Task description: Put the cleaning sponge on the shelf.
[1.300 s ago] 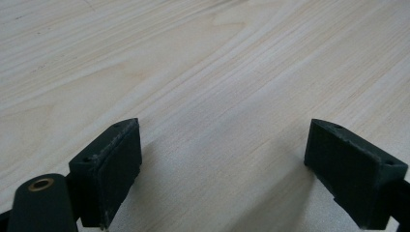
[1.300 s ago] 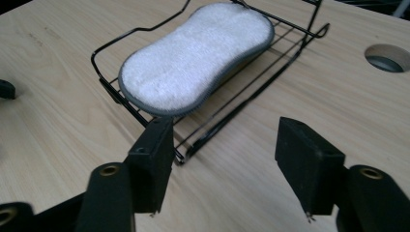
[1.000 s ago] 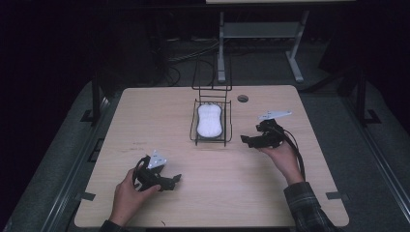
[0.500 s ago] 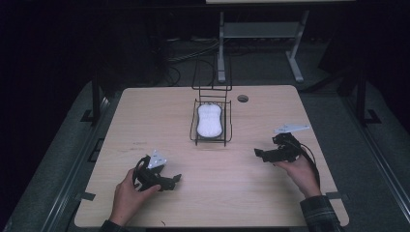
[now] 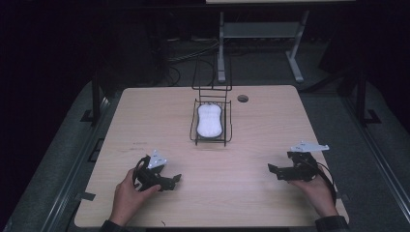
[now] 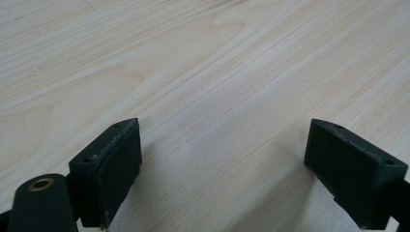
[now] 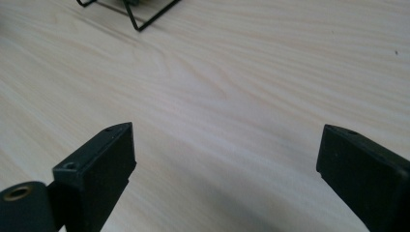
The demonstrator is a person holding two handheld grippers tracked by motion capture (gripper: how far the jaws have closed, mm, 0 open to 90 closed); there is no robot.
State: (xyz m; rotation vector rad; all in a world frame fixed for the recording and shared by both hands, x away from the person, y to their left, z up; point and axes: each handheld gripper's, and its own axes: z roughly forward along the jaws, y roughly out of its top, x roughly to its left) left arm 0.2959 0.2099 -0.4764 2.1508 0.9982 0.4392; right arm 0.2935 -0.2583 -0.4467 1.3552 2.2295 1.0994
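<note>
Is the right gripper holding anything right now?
No, in the right gripper view the right gripper has its jaws wide apart over bare table, nothing between them.

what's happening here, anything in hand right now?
Nothing is held. A person has a gripper in each hand, low over the wooden table. The left gripper is open and empty near the front left. The right gripper, whose jaws have just been opening, is empty at the front right, pulled back from the wire basket, where a white oblong object lies.
</note>
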